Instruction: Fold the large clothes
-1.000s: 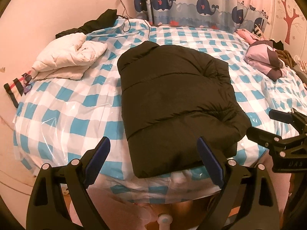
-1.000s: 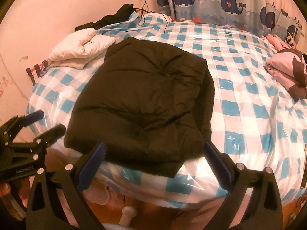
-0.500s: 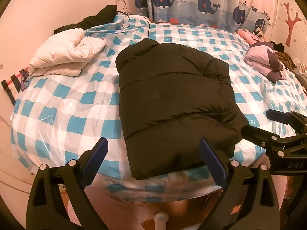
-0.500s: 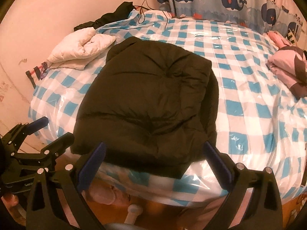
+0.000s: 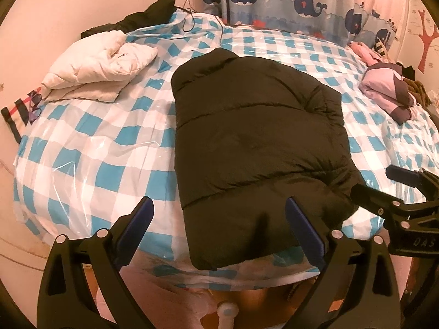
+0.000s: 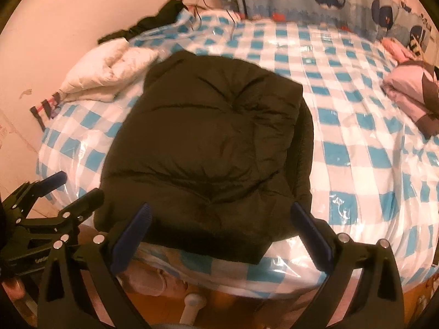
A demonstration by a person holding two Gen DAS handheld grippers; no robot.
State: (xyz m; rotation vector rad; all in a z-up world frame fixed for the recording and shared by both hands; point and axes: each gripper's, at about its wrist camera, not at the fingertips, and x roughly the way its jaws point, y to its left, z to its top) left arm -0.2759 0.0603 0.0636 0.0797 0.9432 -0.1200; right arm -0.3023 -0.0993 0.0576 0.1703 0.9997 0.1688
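Black padded jacket (image 5: 255,148) lies partly folded at the bed's near edge; both claws, left claw (image 5: 218,218) and right claw (image 6: 219,220), hang spread and empty just short of its hem, so the next fold calls for gripping that hem.

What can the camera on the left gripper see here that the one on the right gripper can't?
Only the left wrist view shows the red tree decal on the wall and the right gripper at its edge. Only the right wrist view shows the left gripper. Both show the black puffer jacket folded on the checked bed, the white jacket, the pink garment and the whale curtain.
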